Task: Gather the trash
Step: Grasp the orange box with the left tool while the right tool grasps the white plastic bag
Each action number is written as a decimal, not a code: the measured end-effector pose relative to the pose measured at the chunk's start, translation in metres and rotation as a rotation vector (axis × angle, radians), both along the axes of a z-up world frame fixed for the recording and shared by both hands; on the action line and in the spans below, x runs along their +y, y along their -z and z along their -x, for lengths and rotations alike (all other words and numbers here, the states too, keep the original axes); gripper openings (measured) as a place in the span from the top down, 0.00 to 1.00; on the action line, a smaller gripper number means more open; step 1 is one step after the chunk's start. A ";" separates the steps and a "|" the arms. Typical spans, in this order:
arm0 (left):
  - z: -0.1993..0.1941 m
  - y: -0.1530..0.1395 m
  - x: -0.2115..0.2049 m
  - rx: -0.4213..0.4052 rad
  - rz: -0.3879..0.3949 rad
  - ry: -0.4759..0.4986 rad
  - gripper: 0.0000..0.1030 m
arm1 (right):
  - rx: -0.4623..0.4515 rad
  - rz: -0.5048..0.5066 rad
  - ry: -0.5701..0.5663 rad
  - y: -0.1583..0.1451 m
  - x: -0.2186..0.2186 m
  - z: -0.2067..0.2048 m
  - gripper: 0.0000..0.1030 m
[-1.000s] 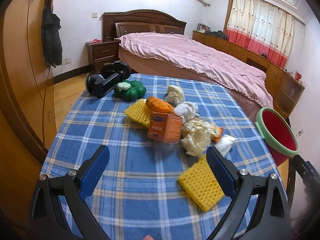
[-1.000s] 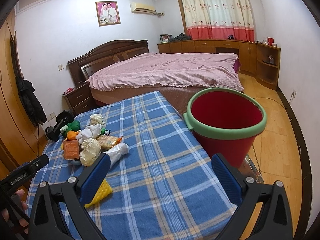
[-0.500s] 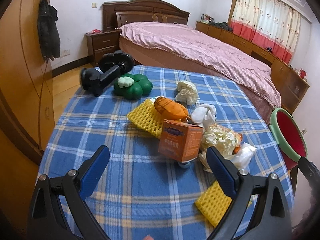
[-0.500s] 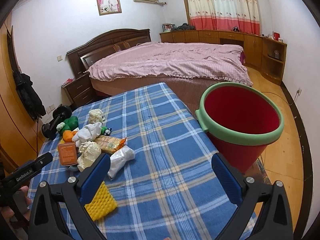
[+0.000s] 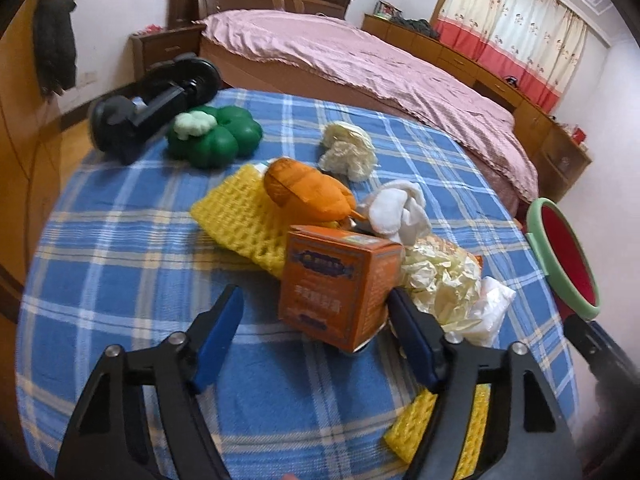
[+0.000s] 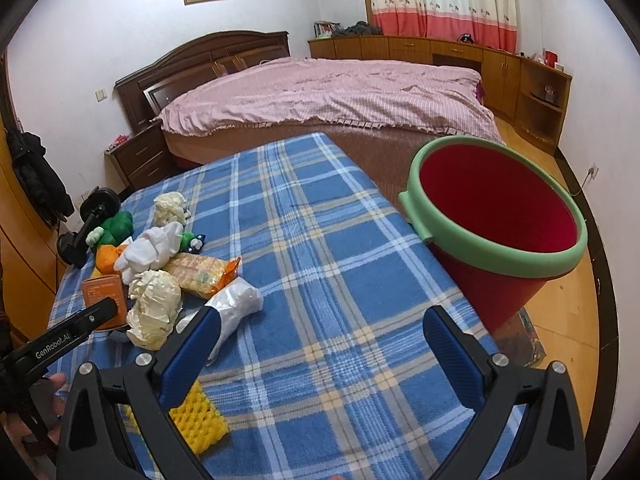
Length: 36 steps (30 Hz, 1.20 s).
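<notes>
A pile of trash lies on the blue plaid table (image 5: 120, 264): an orange carton (image 5: 338, 286), a crumpled cream paper ball (image 5: 440, 280), a white plastic wad (image 5: 490, 312), an orange wrapper (image 5: 308, 188), white tissue (image 5: 400, 208) and yellow foam nets (image 5: 236, 216). My left gripper (image 5: 316, 320) is open, its jaws either side of the near end of the carton, not touching. My right gripper (image 6: 320, 334) is open and empty above the table, between the pile (image 6: 154, 308) and the red bucket with a green rim (image 6: 496, 232).
A green pepper toy (image 5: 216, 136) and a black suction mount (image 5: 148, 108) lie at the table's far left. A second foam net (image 6: 196, 424) lies near the front edge. A bed with a pink cover (image 6: 320, 96) stands behind the table.
My left gripper has moved forward and down to the orange carton, which now sits between its jaws. My right gripper has dipped slightly toward the table.
</notes>
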<state>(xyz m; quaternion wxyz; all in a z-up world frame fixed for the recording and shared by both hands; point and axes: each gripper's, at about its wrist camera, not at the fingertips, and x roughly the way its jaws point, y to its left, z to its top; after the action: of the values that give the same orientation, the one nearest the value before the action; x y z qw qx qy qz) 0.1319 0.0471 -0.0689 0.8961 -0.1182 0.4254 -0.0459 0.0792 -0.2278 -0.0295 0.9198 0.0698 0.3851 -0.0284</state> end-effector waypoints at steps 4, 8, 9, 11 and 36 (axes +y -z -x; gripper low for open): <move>-0.005 0.004 -0.003 0.003 0.032 0.039 0.42 | 0.019 0.006 -0.001 0.004 0.006 -0.006 0.00; -0.007 0.006 -0.004 -0.006 0.054 0.066 0.48 | 0.032 0.006 -0.005 0.007 0.010 -0.010 0.00; -0.007 0.007 -0.004 -0.008 0.055 0.068 0.49 | 0.034 0.003 -0.007 0.008 0.011 -0.011 0.00; -0.005 0.006 -0.002 -0.011 0.063 0.072 0.49 | 0.038 -0.002 -0.012 0.008 0.013 -0.014 0.00; 0.026 -0.013 0.022 -0.044 0.069 -0.047 0.49 | 0.156 -0.081 -0.190 0.044 0.058 -0.052 0.29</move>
<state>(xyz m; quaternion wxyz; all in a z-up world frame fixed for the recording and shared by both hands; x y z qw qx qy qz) 0.1059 0.0691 -0.0560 0.9014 -0.1579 0.4009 -0.0423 0.1312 -0.1699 -0.0738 0.8821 0.0678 0.4610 0.0692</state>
